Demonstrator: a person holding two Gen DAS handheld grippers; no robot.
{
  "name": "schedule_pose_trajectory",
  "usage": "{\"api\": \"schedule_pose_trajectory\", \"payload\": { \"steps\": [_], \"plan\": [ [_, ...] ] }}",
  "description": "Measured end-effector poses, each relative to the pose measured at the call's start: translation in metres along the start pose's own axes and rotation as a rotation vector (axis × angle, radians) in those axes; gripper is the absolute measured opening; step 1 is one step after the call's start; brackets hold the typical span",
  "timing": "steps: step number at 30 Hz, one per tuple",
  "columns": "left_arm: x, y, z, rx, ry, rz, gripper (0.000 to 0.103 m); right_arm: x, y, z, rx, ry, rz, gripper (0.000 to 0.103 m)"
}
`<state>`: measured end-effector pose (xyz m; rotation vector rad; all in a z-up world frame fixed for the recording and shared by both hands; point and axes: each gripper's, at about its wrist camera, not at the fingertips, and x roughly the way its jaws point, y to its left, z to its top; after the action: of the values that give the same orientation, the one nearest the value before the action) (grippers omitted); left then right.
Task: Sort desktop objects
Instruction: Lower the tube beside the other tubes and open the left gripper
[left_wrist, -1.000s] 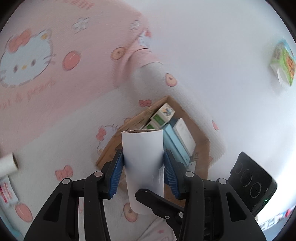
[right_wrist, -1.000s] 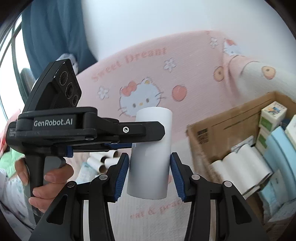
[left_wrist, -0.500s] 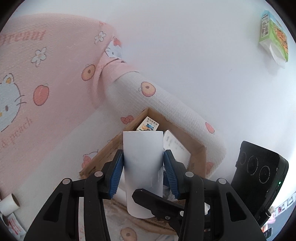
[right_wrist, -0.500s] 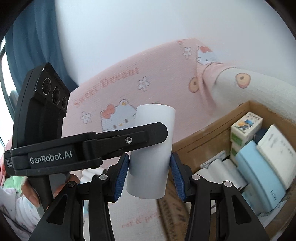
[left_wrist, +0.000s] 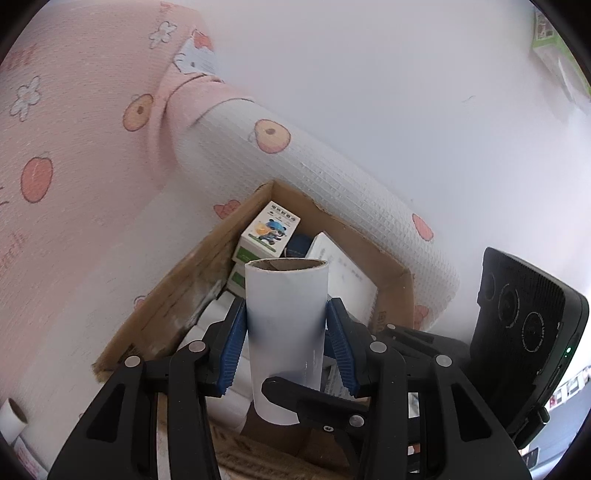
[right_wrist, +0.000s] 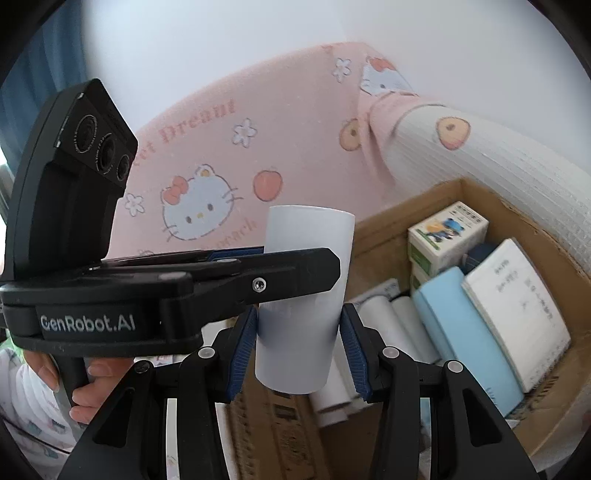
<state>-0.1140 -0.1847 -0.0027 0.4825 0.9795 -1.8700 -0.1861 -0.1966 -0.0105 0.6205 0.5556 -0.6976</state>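
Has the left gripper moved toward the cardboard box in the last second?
Yes. The left gripper, shut on its paper roll, has closed in on the cardboard box, which now looms larger, directly beneath it.

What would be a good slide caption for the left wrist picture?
Left claw holding a white paper roll upright above an open cardboard box of sorted items.

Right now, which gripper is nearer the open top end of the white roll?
Left. The left gripper clamps the white roll at mid-height; the right gripper clamps it lower, near the bottom end.
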Motion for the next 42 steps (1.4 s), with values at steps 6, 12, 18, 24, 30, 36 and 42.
{"api": "schedule_pose_trajectory", "payload": {
  "steps": [6, 12, 18, 24, 30, 36, 42],
  "plan": [
    [0.020, -0.003, 0.006, -0.014, 0.041, -0.001, 0.048, 0.005, -0.016, 0.007, -0.020, 0.057, -0.045, 0.043],
    [0.041, 0.012, 0.013, -0.096, 0.100, -0.008, 0.048, 0.019, -0.031, 0.012, -0.018, 0.124, -0.055, 0.043],
    [0.055, 0.035, 0.011, -0.205, 0.165, -0.004, 0.048, 0.041, -0.034, 0.015, -0.024, 0.199, -0.042, 0.043],
    [0.064, 0.038, 0.008, -0.203, 0.210, 0.036, 0.048, 0.061, -0.034, 0.014, -0.057, 0.279, -0.059, 0.043],
    [0.074, 0.040, 0.002, -0.205, 0.248, 0.056, 0.048, 0.072, -0.034, 0.009, -0.089, 0.323, -0.094, 0.042],
    [0.077, 0.043, -0.002, -0.209, 0.273, 0.072, 0.048, 0.079, -0.045, 0.007, -0.073, 0.366, -0.117, 0.042],
    [0.077, 0.047, -0.004, -0.180, 0.272, 0.137, 0.048, 0.085, -0.057, 0.012, -0.032, 0.402, -0.098, 0.042]
  ]
}}
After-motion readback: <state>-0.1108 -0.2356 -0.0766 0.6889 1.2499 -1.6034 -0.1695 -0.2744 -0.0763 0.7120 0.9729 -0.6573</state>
